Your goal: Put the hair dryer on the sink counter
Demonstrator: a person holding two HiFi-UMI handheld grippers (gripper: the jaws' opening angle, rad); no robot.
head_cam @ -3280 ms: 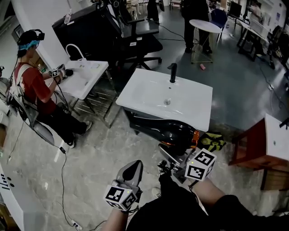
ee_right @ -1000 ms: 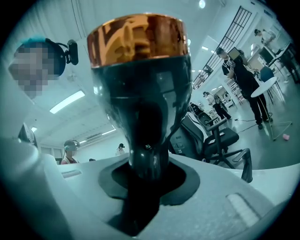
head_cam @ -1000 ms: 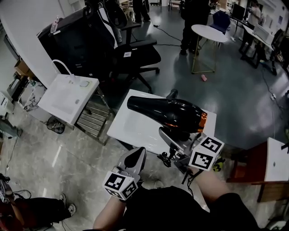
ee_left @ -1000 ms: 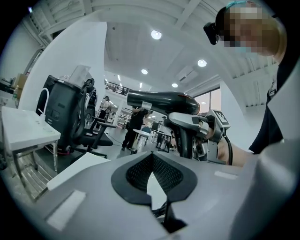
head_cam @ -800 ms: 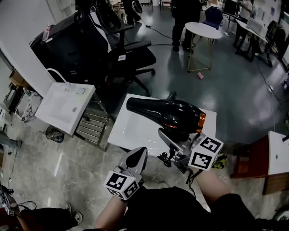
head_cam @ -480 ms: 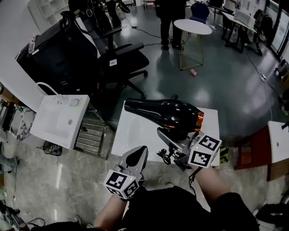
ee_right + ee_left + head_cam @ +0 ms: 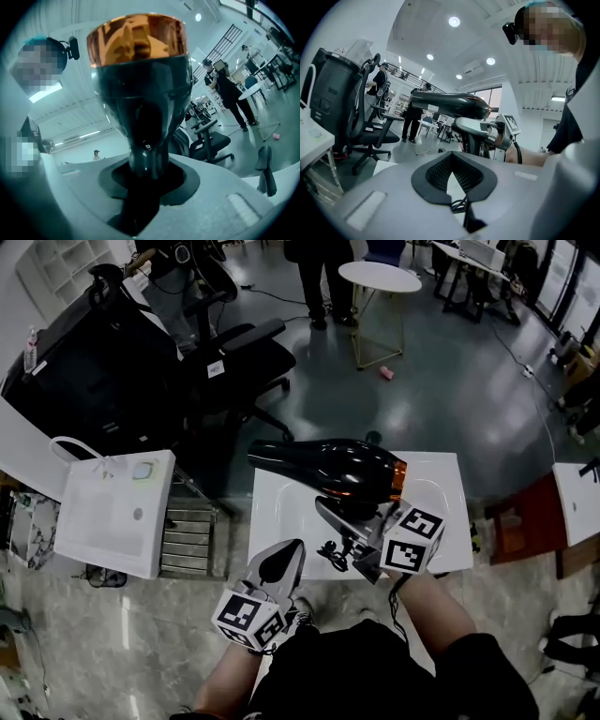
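Hair dryer (image 7: 328, 465) is picked up but not yet set down. Your right gripper (image 7: 349, 517) is clamped on its handle and holds it in the air, seemingly over the far edge of the white sink worktop (image 7: 274, 521), nozzle toward the left edge. Your left gripper (image 7: 281, 565) is closed and empty by the near edge. What's left, I judge, is lowering the dryer onto the worktop and letting go.

No words or numbers can be read. The cube (image 7: 412, 540) on the right gripper (image 7: 339, 518) bears only square markers; the tag (image 7: 215, 369) on the chair (image 7: 246, 352) beyond it is too small.
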